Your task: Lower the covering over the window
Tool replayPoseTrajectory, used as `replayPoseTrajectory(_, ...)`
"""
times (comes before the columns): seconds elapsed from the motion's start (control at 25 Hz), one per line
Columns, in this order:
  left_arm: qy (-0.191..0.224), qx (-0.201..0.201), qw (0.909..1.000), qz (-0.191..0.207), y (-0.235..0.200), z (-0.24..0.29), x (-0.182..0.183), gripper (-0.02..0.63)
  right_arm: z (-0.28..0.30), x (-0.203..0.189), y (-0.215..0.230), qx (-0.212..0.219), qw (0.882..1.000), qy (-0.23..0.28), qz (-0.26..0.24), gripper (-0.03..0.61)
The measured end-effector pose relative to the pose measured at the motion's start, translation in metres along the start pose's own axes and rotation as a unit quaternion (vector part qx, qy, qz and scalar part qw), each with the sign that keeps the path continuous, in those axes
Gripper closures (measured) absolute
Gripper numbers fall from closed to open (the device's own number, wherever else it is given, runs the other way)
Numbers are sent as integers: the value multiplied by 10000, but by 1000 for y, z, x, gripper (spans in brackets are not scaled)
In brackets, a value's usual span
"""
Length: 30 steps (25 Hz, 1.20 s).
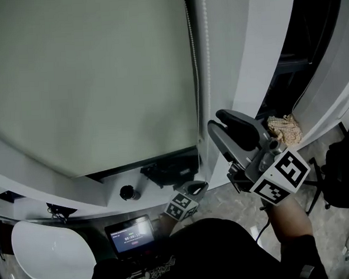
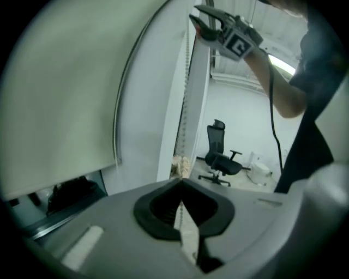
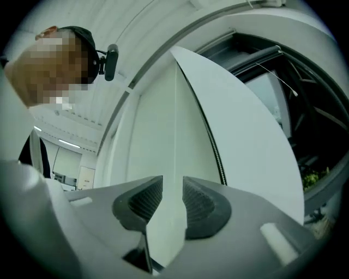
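Left tool (image 2: 182,210) pinches the chain (image 2: 187,92) low; right tool (image 3: 173,202) gapes empty beside it. Closing off-line would likely miss the beads, stalling the blind (image 1: 88,82).

The blind (image 1: 88,82) and bead chain (image 1: 205,34) run off the head view's top edge.

Pale grey-green roller blind (image 1: 88,82), flat and taut, drawn most of the way down. Dark strip of window (image 1: 170,163) exposed beneath its bottom edge. White bead chain (image 2: 186,109) hanging vertically just beside the blind's right edge, lower run pinched in the closed left gripper (image 2: 181,192).
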<state>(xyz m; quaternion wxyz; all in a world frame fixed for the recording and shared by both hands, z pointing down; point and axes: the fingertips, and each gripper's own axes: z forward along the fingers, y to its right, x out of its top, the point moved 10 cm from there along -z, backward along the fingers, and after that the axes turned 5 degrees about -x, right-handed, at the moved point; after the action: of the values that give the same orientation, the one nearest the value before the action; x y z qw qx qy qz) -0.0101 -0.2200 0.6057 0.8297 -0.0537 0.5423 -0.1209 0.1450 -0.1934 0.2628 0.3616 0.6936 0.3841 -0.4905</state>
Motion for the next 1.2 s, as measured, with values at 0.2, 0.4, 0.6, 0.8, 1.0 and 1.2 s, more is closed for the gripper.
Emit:
replayPoseTrajectory(0.2,-462,-61,9985,-280,0,-3,-42,611,36,36,-14,149,9970,-24,-757,456)
replayPoseTrajectory(0.4,-458,-72,9985,-294,0,-7,-44,611,47,56,-23,330,9943,-107,-1008,557)
replayPoseTrajectory(0.6,80,-520,9978,-407,3,-22,-46,606,35,60,-21,255,9931,-114,-1136,561)
replayPoseTrajectory(0.8,1484,-144,9829,-1079,0,-88,-17,604,21,25,0,-40,9905,-565,-1250,561)
replayPoseTrajectory(1.0,2186,363,9716,-826,-19,-149,9,554,-1,-24,24,-407,9929,-850,-730,561)
replayPoseTrajectory(1.2,2574,563,9639,-390,-29,-185,47,514,-9,-65,26,-450,9899,-1247,-507,561)
